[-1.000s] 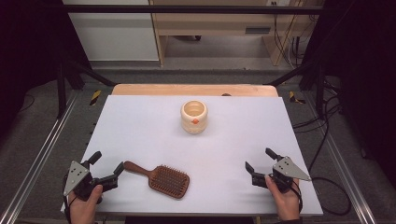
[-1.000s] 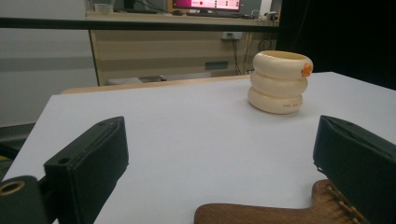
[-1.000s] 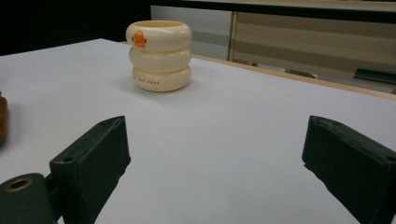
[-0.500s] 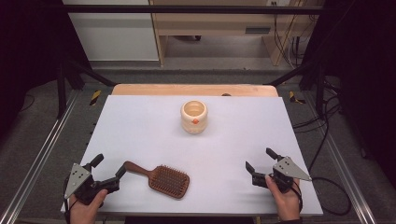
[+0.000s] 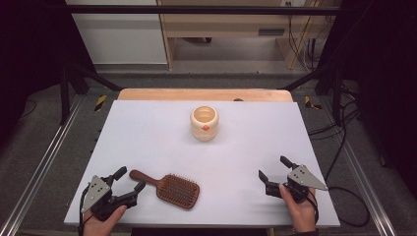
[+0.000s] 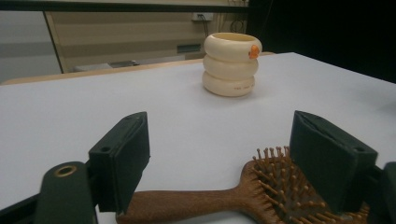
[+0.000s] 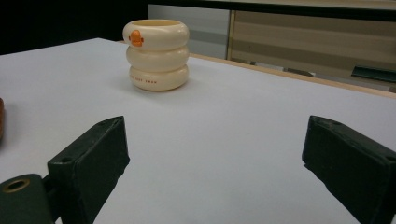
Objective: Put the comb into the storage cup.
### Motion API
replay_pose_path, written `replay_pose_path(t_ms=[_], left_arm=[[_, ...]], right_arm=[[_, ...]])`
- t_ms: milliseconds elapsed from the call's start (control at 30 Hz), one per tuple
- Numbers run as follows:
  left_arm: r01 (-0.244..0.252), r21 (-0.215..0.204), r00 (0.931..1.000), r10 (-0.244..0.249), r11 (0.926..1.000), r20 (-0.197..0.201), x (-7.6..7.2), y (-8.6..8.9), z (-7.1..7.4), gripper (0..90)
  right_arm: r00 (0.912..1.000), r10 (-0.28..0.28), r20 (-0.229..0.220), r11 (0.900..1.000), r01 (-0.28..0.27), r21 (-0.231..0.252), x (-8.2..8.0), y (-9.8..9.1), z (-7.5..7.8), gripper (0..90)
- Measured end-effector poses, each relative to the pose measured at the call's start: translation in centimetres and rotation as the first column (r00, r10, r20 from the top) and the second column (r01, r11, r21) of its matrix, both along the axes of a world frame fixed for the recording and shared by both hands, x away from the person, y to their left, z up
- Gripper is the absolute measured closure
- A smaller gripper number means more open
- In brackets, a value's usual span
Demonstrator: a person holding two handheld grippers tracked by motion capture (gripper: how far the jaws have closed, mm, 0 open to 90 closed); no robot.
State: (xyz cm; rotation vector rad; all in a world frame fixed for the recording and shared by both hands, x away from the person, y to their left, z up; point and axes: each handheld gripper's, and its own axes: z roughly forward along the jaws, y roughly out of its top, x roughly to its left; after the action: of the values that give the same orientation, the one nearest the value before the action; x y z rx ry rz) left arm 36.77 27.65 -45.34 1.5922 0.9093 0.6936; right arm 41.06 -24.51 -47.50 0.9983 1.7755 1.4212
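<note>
A brown wooden hairbrush (image 5: 169,188) lies bristles up near the table's front left, its handle (image 5: 142,177) pointing left. My left gripper (image 5: 129,179) has its jaws on either side of that handle. The jaws have just been closing, but the pads stand apart from the wood. In the left gripper view the handle (image 6: 187,205) lies low between the two black jaws of the left gripper (image 6: 219,140). My right gripper (image 5: 273,167) rests at the front right, open and with nothing between its fingers, as the right gripper (image 7: 215,154) view also shows.
A cream ringed cup (image 5: 204,123) with an orange mark stands upright at the middle back of the white table (image 5: 255,132); the cup (image 6: 232,64) also appears in the left gripper view and the cup (image 7: 157,55) in the right gripper view. A wooden edge (image 5: 196,94) runs behind the table.
My left gripper has slid right to the brush, so its jaws now straddle the handle, and they stand a little narrower. The right gripper, brush and cup have stayed put.
</note>
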Motion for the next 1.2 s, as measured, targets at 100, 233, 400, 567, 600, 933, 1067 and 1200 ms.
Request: replay_pose_path(t_ms=[100,233,400,567,600,933,1067,1200], left_arm=[[0.026,0.014,0.9996,-0.025,0.9996,-0.013,-0.1,-0.3,0.0,31.5],[0.061,0.041,0.9975,-0.059,0.9973,-0.039,-0.3,-1.0,-0.1,45.7],[0.12,0.071,0.9906,-0.115,0.9902,-0.074,-0.7,-2.2,-0.2,64.2],[0.176,0.092,0.9804,-0.166,0.9801,-0.107,-1.0,-3.4,-0.3,79.5],[0.19,0.095,0.9769,-0.178,0.9772,-0.117,-1.0,-3.7,-0.4,81.4],[0.317,0.132,0.9369,-0.288,0.9392,-0.198,-1.6,-6.4,-1.3,90.0],[0.346,0.147,0.9238,-0.309,0.9269,-0.226,-1.7,-7.1,-1.7,90.0],[0.389,0.164,0.9026,-0.339,0.9067,-0.265,-1.8,-8.0,-2.0,90.0]], right_arm=[[1.0,-0.001,-0.001,1.0,0.001,-0.001,0.0,0.0,0.0,7.3],[1.0,-0.001,-0.002,1.0,0.001,-0.002,0.0,0.0,0.0,7.3],[1.0,-0.002,-0.003,1.0,0.002,-0.002,0.0,0.0,0.0,7.3],[1.0,-0.002,-0.005,1.0,0.002,-0.005,0.0,0.0,-0.1,7.3],[1.0,-0.002,-0.005,1.0,0.002,-0.006,0.0,0.0,-0.1,7.3],[1.0,0.002,-0.007,0.9999,-0.002,-0.01,0.1,0.1,-0.1,7.3],[1.0,0.002,-0.008,0.9999,-0.002,-0.01,0.1,0.1,-0.1,7.2],[1.0,0.001,-0.008,0.9999,-0.001,-0.011,0.1,0.1,-0.1,7.2]])
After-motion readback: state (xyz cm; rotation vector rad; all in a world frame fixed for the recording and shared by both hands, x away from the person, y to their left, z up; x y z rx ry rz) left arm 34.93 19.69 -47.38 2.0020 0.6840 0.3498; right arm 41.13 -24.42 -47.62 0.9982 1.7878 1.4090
